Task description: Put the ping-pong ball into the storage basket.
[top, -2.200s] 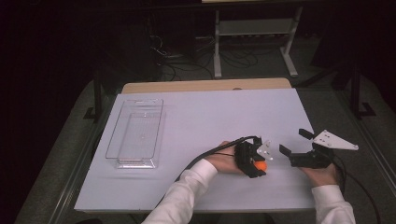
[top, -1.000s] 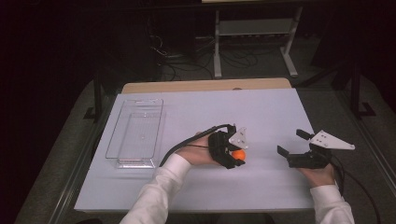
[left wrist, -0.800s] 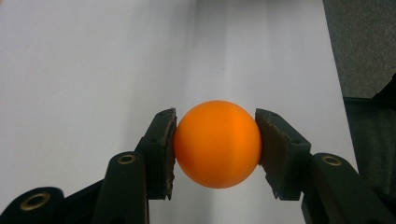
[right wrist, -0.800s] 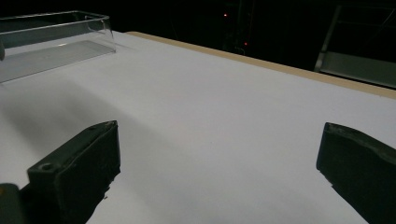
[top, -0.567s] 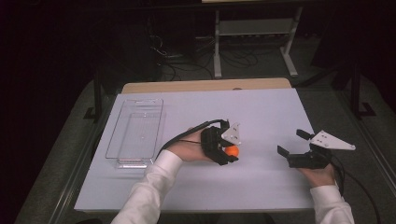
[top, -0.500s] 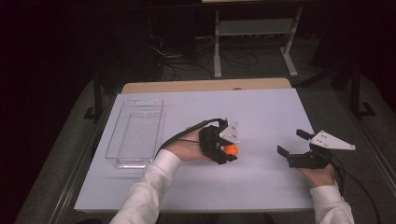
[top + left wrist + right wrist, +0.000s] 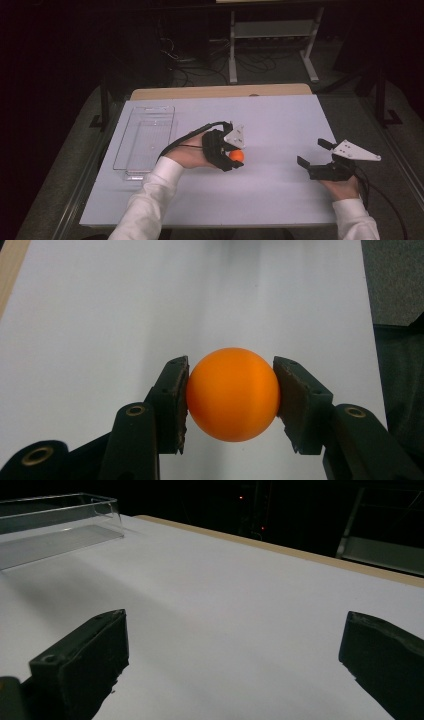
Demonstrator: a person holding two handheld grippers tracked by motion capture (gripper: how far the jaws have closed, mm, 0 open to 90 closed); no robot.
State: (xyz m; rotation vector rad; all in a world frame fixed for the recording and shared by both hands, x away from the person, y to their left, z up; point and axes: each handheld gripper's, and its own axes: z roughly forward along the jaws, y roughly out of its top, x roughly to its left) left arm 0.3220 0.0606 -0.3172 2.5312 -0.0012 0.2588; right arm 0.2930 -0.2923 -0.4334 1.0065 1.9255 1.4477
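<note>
Orange ball (image 7: 233,393) unmarked, clamped in left tongs (image 7: 231,400), right tongs (image 7: 235,670) spread

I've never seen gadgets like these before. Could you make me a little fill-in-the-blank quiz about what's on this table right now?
1. The left gripper has its jaws shut on a ball whose colour is ____.
2. The right gripper has its jaws ____, with nothing between them.
3. The clear plastic tray lies near the table's ____ edge in the high view.
4. The tray holds ____ balls.

Missing words: orange; open; left; no
</note>
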